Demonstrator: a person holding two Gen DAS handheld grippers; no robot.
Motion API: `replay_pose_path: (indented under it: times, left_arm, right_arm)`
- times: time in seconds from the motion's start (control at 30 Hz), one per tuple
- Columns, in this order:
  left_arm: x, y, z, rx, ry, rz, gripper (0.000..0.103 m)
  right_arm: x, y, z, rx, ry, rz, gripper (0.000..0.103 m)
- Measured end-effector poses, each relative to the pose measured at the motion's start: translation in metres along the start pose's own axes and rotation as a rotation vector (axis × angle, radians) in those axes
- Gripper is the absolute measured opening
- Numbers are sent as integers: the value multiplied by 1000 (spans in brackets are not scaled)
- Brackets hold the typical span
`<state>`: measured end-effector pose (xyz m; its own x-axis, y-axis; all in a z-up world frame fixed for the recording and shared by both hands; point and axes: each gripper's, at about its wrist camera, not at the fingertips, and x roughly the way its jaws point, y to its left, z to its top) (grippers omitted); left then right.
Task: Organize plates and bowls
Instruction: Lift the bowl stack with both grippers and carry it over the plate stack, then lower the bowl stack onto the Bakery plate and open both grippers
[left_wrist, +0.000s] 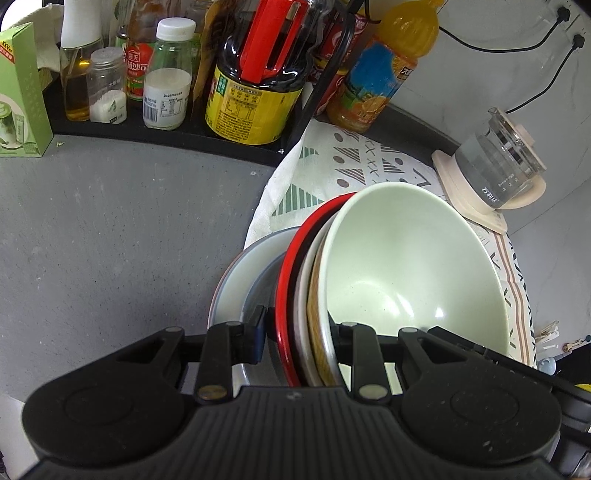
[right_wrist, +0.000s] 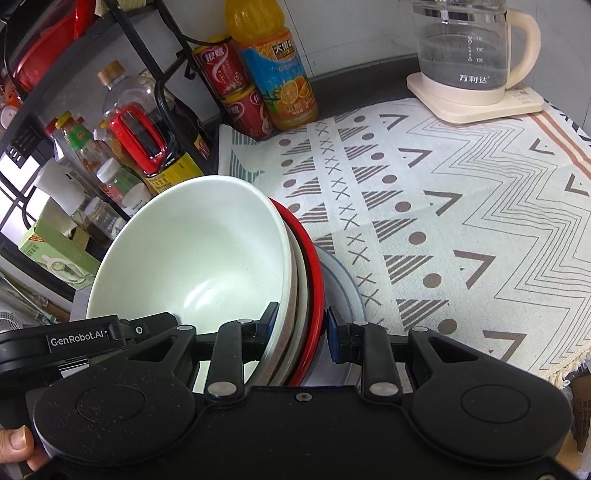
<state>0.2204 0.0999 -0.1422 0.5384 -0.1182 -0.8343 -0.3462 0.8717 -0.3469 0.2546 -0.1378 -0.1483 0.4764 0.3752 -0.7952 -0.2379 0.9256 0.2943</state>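
**Grippers clamp nested dish stack**

Left gripper (left_wrist: 299, 332) and right gripper (right_wrist: 301, 325) both pinch the stack rims: green bowl (left_wrist: 410, 266), red plate (left_wrist: 291, 280), above a grey plate (left_wrist: 229, 288) on the patterned cloth (right_wrist: 443, 206). Middle dishes mostly hidden.

Both views are bright and evenly lit, mostly sharp, with soft, faint shadows. Highlights gleam inside the pale green bowl (left_wrist: 406, 273), low near its base, and glare streaks the glass kettle (right_wrist: 465, 48) in the right wrist view. A bright window glows at that view's left edge. Fisheye distortion bends the shelf edge (left_wrist: 147, 134) and the patterned cloth (right_wrist: 461, 206) into curves, and the corners fall off into black vignetting. The bottles at the top of the left wrist view look slightly soft.
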Motion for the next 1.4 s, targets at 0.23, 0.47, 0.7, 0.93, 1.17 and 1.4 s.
replay_pose_path:
  times: [0.23, 0.47, 0.7, 0.93, 1.17, 1.4]
  left_arm:
    - [8, 2, -2, -10, 33, 8, 26]
    - [12, 4, -3, -12, 49, 2, 28]
    - [7, 0, 0, 47, 42, 7, 76]
    - [-1, 5, 4, 65, 38, 1, 81]
    - [-28, -4, 1, 123, -27, 6, 85]
    - [-65, -16, -23, 186, -78, 1, 91]
  right_arm:
    - [5, -1, 0, 4, 22, -3, 26]
    - [11, -2, -1, 8, 28, -3, 26]
    - [8, -6, 3, 47, 18, 46, 50]
    - [-1, -12, 5, 66, -7, 59, 76]
    - [-22, -17, 2, 92, -69, 57, 87]
    - [-65, -29, -12, 100, -143, 55, 97]
